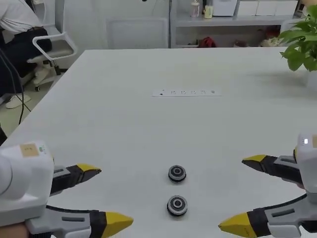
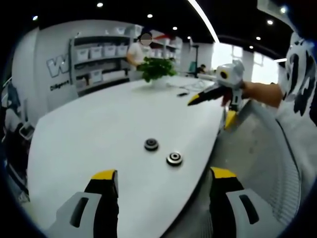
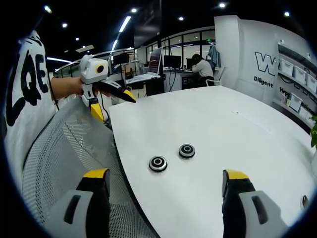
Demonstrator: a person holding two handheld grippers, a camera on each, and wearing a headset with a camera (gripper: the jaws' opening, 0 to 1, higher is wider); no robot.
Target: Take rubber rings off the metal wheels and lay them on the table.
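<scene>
Two small round metal wheels lie flat on the white tabletop (image 1: 124, 114) close to its near edge. The farther wheel (image 1: 177, 173) and the nearer wheel (image 1: 177, 205) are set just beside each other without touching. A dark outer band, taken to be the black rubber ring (image 1: 177, 213), is seen around each, so neither ring is judged to have been removed or laid down yet. The left claw (image 1: 105, 195) is held low at the left with its yellow-tipped jaws spread wide and nothing between them. The right claw (image 1: 243, 192) is held at the right, likewise wide and empty. The wheels are framed between the two claws and are apart from both. The rest of the tabletop is bare near the work (a flush row of sockets (image 1: 185, 92) and a green potted plant (image 1: 301, 44) are well away at the far side). Several things could go wrong from here. The wheels are loose on a smooth surface, so a pull on a ring with one claw alone would probably drag the whole wheel instead of peeling the band. A wheel tipped onto its rim could be rolled over the nearby edge. Because the rings are thin and seated tightly, wheel and ring may be pinched together, or the band may slip out of the jaws. A stretched ring released suddenly could be flung off the tabletop. The neighbouring wheel could also be knocked aside by a wide jaw as it is brought in.
</scene>
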